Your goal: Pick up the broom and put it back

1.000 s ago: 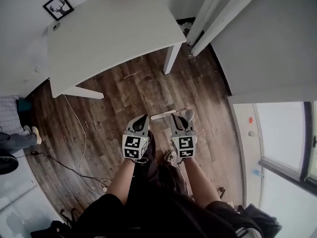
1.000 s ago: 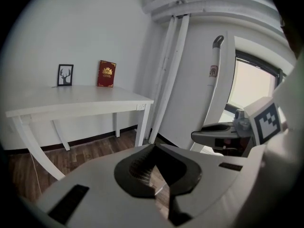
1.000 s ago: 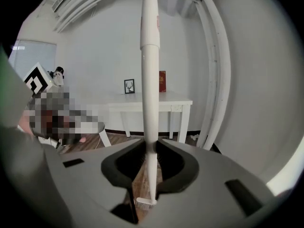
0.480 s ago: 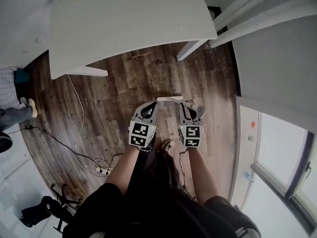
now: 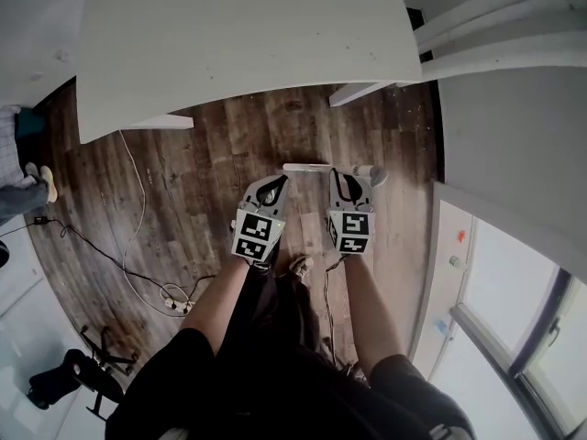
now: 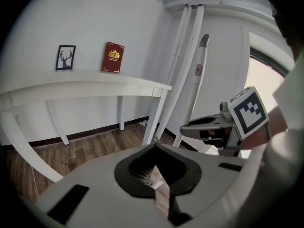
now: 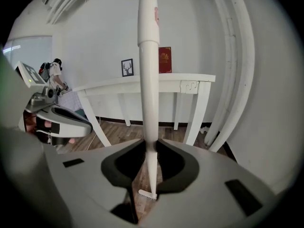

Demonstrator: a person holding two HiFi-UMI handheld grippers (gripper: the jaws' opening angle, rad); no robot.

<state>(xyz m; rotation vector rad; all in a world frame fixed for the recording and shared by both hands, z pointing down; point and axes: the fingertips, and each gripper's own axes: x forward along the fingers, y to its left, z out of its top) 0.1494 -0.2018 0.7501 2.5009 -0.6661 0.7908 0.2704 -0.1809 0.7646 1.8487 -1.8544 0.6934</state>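
Observation:
The broom (image 7: 147, 80) is a slim white stick with a small white head (image 7: 147, 194) at its lower end near the wood floor. It stands upright, and my right gripper (image 7: 148, 144) is shut on its handle low down. From the head view I see the white head (image 5: 305, 167) just ahead of the right gripper (image 5: 347, 180), and the handle's grey top end (image 5: 370, 174) beside it. In the left gripper view the broom (image 6: 198, 77) rises at the right. My left gripper (image 5: 271, 186) hangs beside the right one with its jaw tips together (image 6: 154, 148), holding nothing.
A white table (image 5: 238, 44) stands just ahead; a red book (image 6: 113, 57) and a framed deer picture (image 6: 65, 57) are on it against the wall. White slanted rails (image 5: 495, 26) run at the right. A cable and power strip (image 5: 174, 301) lie on the floor at the left.
Both grippers and the held broom have come nearer the table and sunk lower. The table now fills more of the head view. Neither grip has changed.

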